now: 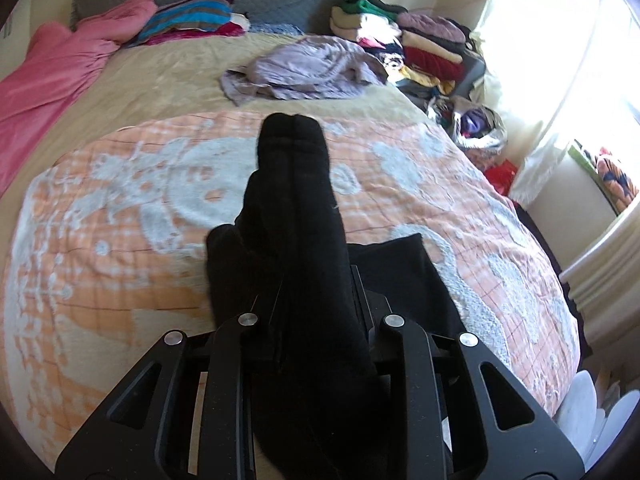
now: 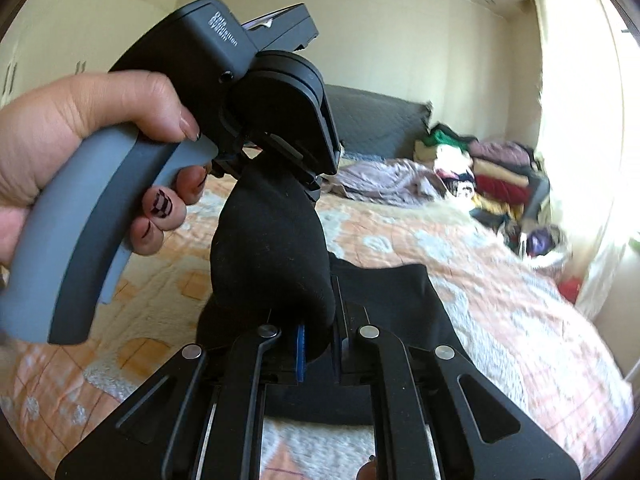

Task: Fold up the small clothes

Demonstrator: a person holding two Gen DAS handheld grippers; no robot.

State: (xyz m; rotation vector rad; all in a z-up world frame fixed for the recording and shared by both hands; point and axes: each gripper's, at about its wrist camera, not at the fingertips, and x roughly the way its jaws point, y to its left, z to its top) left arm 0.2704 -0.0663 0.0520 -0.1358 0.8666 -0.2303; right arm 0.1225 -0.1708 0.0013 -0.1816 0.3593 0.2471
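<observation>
A black sock (image 2: pixel 272 248) is held at the frame's centre, pinched at its lower end between the closed fingers of the right gripper (image 2: pixel 320 344). Its upper end is clamped by the left gripper (image 2: pixel 280 160), which is gripped by a hand (image 2: pixel 80 136) at upper left. A folded black garment (image 2: pixel 392 300) is seen below on the orange patterned bedspread (image 2: pixel 500 300).

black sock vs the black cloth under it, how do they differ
The black sock is lifted off the bed, held between left gripper and right gripper; the black cloth lies flat on the orange blanket. The sock is narrow and bulging; the cloth is wide. Both are plain black.
</observation>
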